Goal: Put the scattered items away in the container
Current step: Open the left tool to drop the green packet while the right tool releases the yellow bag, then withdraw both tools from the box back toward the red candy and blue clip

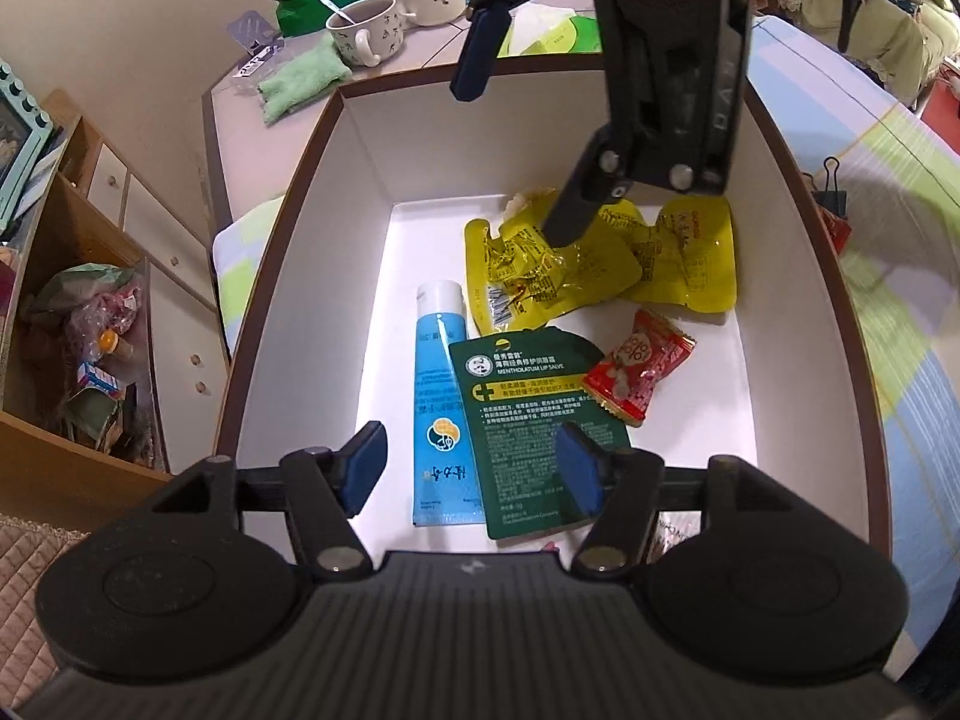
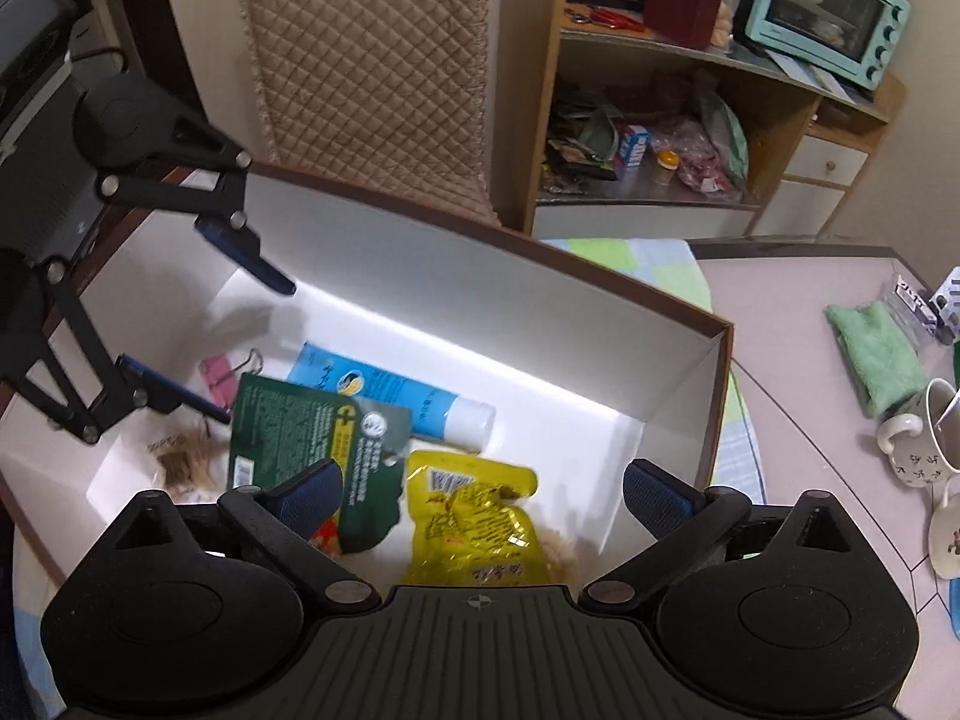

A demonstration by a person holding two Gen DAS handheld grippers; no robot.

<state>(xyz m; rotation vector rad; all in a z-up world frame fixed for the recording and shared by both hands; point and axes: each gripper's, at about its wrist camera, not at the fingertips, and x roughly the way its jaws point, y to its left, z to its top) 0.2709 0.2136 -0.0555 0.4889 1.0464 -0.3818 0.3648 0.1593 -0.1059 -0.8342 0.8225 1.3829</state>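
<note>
A white box with a brown rim [image 1: 282, 204] [image 2: 717, 396] holds the items. Inside lie two yellow pouches [image 1: 540, 276] [image 2: 474, 516], a blue tube [image 1: 441, 396] [image 2: 384, 393], a green lip-salve card [image 1: 522, 420] [image 2: 288, 426], a red candy wrapper [image 1: 636, 366], a pink binder clip [image 2: 219, 372] and a small clear pack of brown bits [image 2: 186, 462]. My left gripper [image 1: 471, 474] [image 2: 255, 354] hangs open over the tube and the card and holds nothing. My right gripper [image 2: 483, 498] [image 1: 510, 162] is open above the yellow pouches, and it is empty too.
Two mugs [image 1: 384, 18] [image 2: 924, 438] and a folded green cloth [image 1: 300, 84] [image 2: 873, 354] sit on the grey table beyond the box. A black binder clip [image 1: 831, 192] lies on the striped cloth outside the box. A wooden shelf [image 2: 660, 138] and a quilted chair back [image 2: 372, 72] stand nearby.
</note>
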